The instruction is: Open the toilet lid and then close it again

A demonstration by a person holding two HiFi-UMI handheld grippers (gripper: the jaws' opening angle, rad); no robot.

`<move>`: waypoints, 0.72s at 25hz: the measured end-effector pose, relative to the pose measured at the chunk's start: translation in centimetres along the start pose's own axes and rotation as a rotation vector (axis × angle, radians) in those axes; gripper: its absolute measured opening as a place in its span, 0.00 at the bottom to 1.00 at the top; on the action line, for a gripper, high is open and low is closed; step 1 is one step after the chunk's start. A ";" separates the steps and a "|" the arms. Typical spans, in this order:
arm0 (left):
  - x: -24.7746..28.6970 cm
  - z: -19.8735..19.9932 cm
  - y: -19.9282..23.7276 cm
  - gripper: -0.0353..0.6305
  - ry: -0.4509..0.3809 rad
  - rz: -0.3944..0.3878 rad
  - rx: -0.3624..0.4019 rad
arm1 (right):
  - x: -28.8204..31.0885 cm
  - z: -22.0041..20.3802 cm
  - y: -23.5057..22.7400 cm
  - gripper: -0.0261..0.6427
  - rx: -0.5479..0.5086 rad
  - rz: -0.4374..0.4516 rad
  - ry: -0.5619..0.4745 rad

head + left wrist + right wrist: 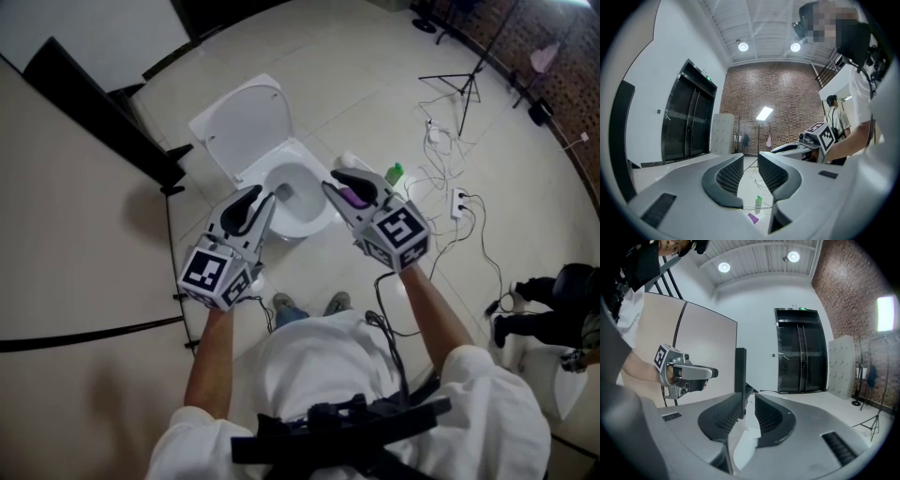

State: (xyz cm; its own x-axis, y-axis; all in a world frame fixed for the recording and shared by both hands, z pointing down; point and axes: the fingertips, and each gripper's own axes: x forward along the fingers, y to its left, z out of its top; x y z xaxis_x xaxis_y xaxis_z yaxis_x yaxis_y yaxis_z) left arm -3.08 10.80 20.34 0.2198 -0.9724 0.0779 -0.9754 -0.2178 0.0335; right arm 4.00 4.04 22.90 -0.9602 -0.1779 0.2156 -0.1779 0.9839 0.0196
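Observation:
The white toilet (302, 202) stands on the floor ahead of me with its lid (246, 122) raised and leaning back to the upper left, the bowl uncovered. My left gripper (258, 195) hovers over the bowl's near left side. My right gripper (334, 178) hovers over its right side. Both are apart from the toilet. Each has a narrow gap between its jaws and holds nothing. Past the gap in the right gripper view I see the white toilet (746, 437), and the left gripper (705, 373) shows at left. The left gripper view looks at floor and the right gripper (787, 147).
A green bottle (395, 172) and a purple item (352, 197) lie on the floor right of the toilet. Cables and a power strip (458, 200) spread further right, with a tripod stand (459, 84) behind. A black panel (103, 112) leans at the left wall.

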 end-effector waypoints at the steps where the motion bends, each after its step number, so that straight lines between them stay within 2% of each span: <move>1: -0.1 -0.2 0.1 0.19 0.004 0.003 -0.002 | 0.0 0.0 0.0 0.17 -0.005 0.001 -0.001; 6: -0.9 -0.7 0.8 0.19 0.016 0.038 -0.013 | -0.2 0.2 0.3 0.17 -0.004 0.013 -0.011; 9: -1.9 -0.6 1.7 0.19 0.025 0.030 0.008 | 0.2 0.7 0.8 0.17 -0.002 0.021 -0.026; 10: -2.3 -0.6 2.3 0.19 0.029 0.025 0.013 | 0.6 0.8 1.0 0.09 0.003 0.006 -0.022; 11: -2.8 -0.7 2.9 0.19 0.029 0.019 0.015 | 1.1 0.9 1.2 0.06 0.008 -0.015 -0.013; 18: -5.3 -0.7 7.1 0.19 0.040 -0.069 0.033 | 4.8 1.1 3.5 0.05 0.036 -0.123 0.022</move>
State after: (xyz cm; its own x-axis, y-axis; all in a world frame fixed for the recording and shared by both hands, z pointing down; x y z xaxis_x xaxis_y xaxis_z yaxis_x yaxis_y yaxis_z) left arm -11.11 14.46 20.86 0.2868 -0.9509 0.1163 -0.9576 -0.2879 0.0075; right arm -1.45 6.62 22.95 -0.9256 -0.2966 0.2353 -0.3024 0.9531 0.0121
